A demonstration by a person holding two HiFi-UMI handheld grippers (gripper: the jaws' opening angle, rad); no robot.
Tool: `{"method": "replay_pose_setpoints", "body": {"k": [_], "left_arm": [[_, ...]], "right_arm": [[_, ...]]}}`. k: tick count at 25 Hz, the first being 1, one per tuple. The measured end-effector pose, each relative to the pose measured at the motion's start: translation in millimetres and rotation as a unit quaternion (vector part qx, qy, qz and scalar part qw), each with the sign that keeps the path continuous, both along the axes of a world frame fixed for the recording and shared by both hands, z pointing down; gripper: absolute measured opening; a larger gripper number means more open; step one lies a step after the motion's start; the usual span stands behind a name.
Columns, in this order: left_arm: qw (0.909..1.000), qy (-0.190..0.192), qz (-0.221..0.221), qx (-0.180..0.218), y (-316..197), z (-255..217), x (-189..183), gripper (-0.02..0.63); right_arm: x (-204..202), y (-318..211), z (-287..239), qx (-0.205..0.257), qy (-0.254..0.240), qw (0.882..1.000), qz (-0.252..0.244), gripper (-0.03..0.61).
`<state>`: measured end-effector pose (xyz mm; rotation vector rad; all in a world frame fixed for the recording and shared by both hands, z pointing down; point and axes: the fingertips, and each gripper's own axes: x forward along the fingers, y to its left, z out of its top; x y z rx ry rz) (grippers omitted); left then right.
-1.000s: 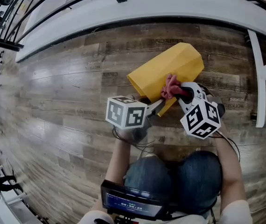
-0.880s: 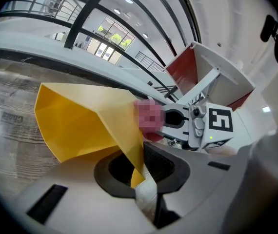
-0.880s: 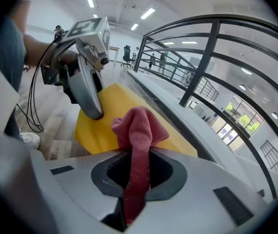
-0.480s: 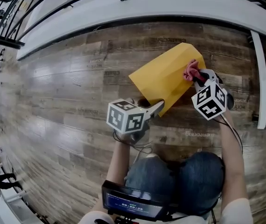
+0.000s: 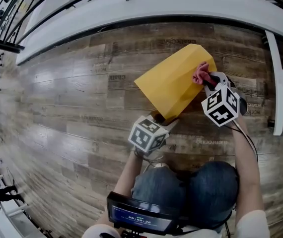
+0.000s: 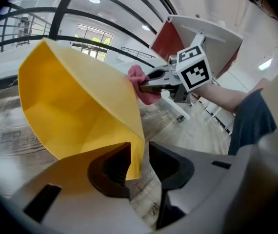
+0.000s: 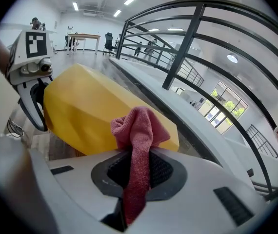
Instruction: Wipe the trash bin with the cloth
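A yellow trash bin lies on its side on the wood floor, its open mouth toward me. My left gripper is at the mouth's lower rim. In the left gripper view the thin yellow rim stands between the jaws with a gap beside it. These jaws have just been opening, so my left gripper is open. My right gripper is shut on a pink cloth. That cloth presses against the bin's side near its closed end.
A white ledge with dark railing curves along the far side of the floor. A white post runs down the right side. My knees in jeans and a small screen are close below the grippers.
The right gripper carried the cloth from the bin's mouth end up to its closed end, then held still. The left gripper shifted right and lower at the rim and rolled.
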<state>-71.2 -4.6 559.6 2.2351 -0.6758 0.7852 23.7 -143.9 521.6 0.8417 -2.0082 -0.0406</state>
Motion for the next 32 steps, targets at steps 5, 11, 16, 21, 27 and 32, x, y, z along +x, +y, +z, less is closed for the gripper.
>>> {"method": "replay_pose_setpoints", "body": {"k": [5,11,16,21,27,32], "left_arm": [[0.9975,-0.058,0.009,0.038,-11.8,-1.6,5.7,0.018],[0.9991,-0.035,0.002,0.025,-28.3,-28.9,5.6,0.021],[0.9999,-0.003,-0.01,0.007,-54.2,-67.8,12.8,0.032],[0.9997,-0.022,-0.001,0.008,-66.9,-96.7,27.7,0.031],[0.9997,-0.008,-0.016,0.015,-61.5,-100.0,25.8,0.016],[0.9991,0.018,-0.04,-0.001,-59.8,-96.0,18.3,0.015]], "right_arm": [[1.7,-0.6,-6.0,0.015,0.0,1.0,0.004,0.044],[-2.6,7.2,-49.7,0.038,-0.056,0.998,0.011,0.044],[-24.9,25.6,-81.6,0.054,-0.09,0.994,-0.023,0.043],[-48.7,39.7,-96.7,0.058,-0.106,0.99,-0.067,0.044],[-66.5,57.5,-101.5,0.061,-0.117,0.984,-0.122,0.043],[-51.7,52.8,-70.2,0.04,-0.065,0.991,-0.105,0.044]]}}
